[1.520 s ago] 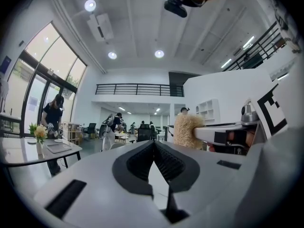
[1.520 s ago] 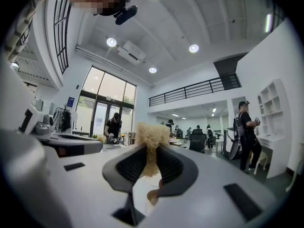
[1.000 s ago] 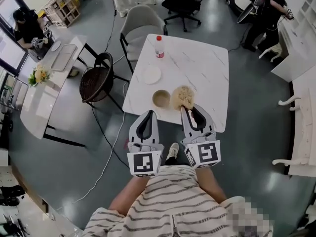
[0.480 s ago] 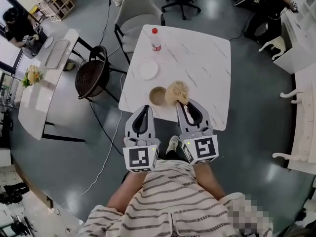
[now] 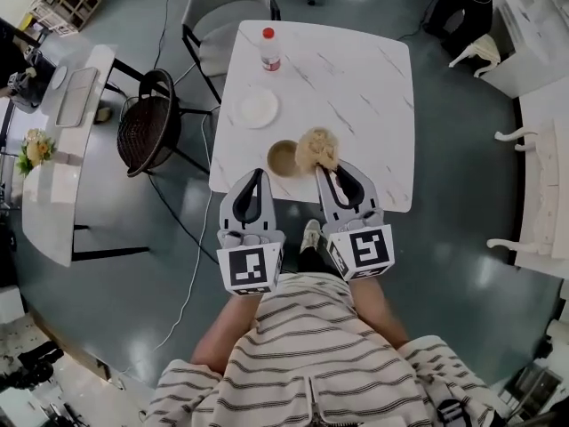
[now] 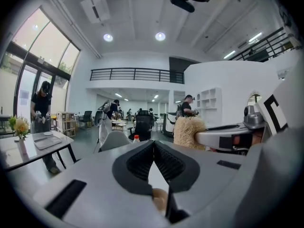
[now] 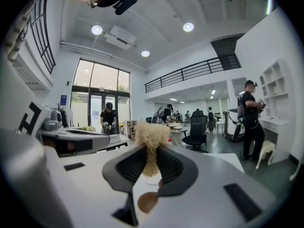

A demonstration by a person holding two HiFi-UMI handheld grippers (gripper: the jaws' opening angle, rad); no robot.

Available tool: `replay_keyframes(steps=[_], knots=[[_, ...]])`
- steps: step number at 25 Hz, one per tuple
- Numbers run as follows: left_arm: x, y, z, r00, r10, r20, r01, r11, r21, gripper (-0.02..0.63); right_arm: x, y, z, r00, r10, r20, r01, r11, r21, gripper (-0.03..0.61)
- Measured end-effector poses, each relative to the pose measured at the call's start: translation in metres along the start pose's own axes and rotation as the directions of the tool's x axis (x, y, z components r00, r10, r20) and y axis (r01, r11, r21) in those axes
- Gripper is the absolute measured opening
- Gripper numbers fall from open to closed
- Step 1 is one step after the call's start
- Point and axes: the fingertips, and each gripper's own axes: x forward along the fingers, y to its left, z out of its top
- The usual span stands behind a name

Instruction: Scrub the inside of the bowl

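1. The bowl (image 5: 283,157) is tan and stands upright on the white marble surface (image 5: 356,78), close to the near edge.
2. The fibrous scrubbing pad (image 5: 316,148) is just beside the bowl's right rim and is not inside the bowl.
3. The right gripper (image 5: 323,171) holds the pad. In the right gripper view its fingers (image 7: 130,167) pinch the pad's lower part, and the bushy top stands clear above the tips.
4. The left gripper (image 5: 250,174) is over the near edge of the surface, just short of the bowl. Its fingers (image 6: 137,163) are pressed together at the tips with nothing between them.
5. A small white plate (image 5: 259,108) lies beyond the bowl.
6. A red-capped bottle (image 5: 269,48) stands upright near the far left corner.
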Motion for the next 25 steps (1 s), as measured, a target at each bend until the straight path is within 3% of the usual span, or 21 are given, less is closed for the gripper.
replay_keyframes(steps=[15, 25], knots=[[0.037, 0.015, -0.067, 0.991, -0.026, -0.133, 0.021, 0.999, -0.043, 0.006, 0.039, 0.002, -0.066, 0.987, 0.020, -0.158, -0.019, 1.000, 0.007, 0.071], [0.057, 0.018, -0.121, 0.961, -0.086, -0.264, 0.051, 0.989, -0.136, 0.006, 0.055, 0.003, -0.112, 0.968, 0.028, -0.251, -0.028, 1.000, 0.005, 0.071]])
